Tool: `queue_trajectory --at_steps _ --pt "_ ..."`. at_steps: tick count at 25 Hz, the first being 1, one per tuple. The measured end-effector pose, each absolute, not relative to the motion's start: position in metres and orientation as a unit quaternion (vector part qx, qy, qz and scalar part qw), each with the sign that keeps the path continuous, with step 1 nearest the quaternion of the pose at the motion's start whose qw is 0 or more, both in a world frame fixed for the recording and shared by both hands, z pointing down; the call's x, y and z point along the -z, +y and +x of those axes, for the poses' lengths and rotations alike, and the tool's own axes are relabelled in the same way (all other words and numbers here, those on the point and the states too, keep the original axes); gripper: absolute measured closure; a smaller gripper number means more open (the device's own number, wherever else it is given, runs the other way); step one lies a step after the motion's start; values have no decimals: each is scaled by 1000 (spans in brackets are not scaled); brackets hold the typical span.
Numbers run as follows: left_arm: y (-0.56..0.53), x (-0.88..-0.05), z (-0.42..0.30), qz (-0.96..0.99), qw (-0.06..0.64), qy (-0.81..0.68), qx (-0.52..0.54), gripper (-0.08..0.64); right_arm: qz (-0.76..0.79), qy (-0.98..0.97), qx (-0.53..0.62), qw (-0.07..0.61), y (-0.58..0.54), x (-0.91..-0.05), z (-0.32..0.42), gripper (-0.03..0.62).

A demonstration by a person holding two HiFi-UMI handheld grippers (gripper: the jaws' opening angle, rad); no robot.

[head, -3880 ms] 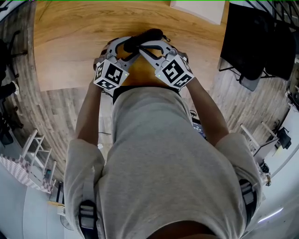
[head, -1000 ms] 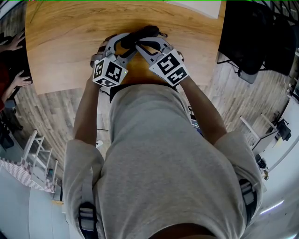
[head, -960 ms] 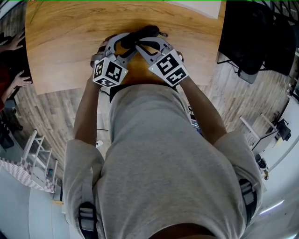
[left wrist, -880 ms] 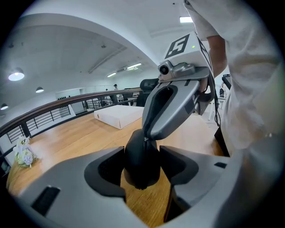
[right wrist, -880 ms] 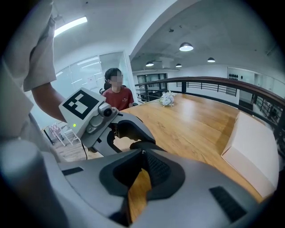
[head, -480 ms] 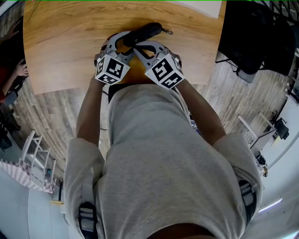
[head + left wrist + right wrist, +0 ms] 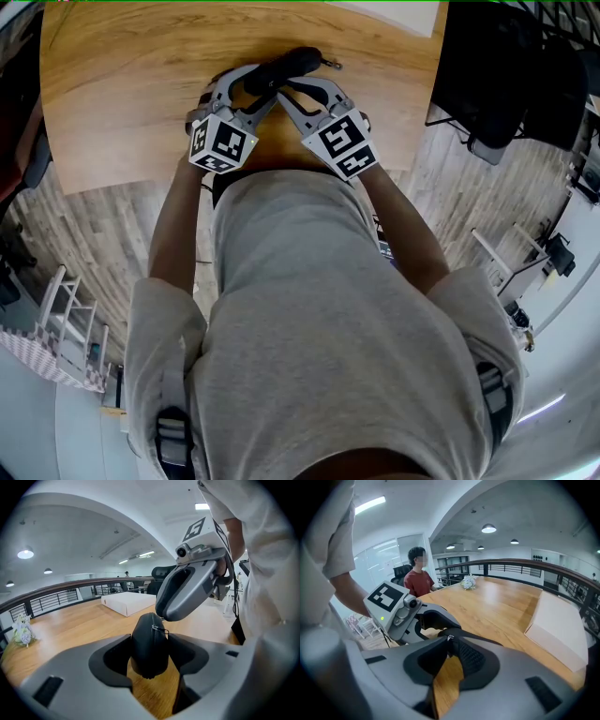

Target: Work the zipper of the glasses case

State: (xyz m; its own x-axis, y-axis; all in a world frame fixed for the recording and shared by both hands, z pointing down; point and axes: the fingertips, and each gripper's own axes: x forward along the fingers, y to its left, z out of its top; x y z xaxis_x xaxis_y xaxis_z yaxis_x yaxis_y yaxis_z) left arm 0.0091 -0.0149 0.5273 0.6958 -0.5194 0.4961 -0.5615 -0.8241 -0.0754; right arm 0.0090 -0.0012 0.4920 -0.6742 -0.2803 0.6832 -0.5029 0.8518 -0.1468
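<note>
Our left gripper point(image 7: 150, 641) grips the black glasses case point(image 7: 291, 66) over the near part of the wooden table point(image 7: 131, 94); our right gripper point(image 7: 449, 644) pinches its zipper pull point(image 7: 449, 639), jaws just opening slightly

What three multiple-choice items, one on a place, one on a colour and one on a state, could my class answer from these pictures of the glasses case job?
1. Where does the white box lie?
A on the floor; B on the wooden table; C on a chair.
2. What colour is the glasses case?
A black; B red; C white.
3. How does the left gripper stand?
A open and empty; B shut on nothing; C shut on the glasses case.

Answers: 1 B, the box sits flat on the wood. 2 A, the case is black all over. 3 C, the jaws press on the case's end from both sides.
</note>
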Motion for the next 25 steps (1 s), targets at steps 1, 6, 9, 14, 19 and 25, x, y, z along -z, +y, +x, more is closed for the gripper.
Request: queue_trajectory --at_steps 1,6,9,14,19,25 --pt "-17 -525 9 918 36 -297 -261 296 218 -899 -175 337 -1 -492 8 530" --pt "-25 -511 12 910 17 -320 -262 296 237 -890 -217 325 -3 -491 6 495" --pt "-26 -507 13 907 -2 -322 -272 296 253 -884 -223 325 -8 -490 9 459" --pt "-27 -499 17 905 -28 -317 -281 296 283 -878 -195 332 -15 -483 10 543" --pt "-29 -492 20 908 -27 -319 -269 296 293 -883 -179 321 -22 -478 15 548" --pt "-31 -485 18 914 -23 -326 -239 296 277 -892 -180 307 -21 -472 21 551"
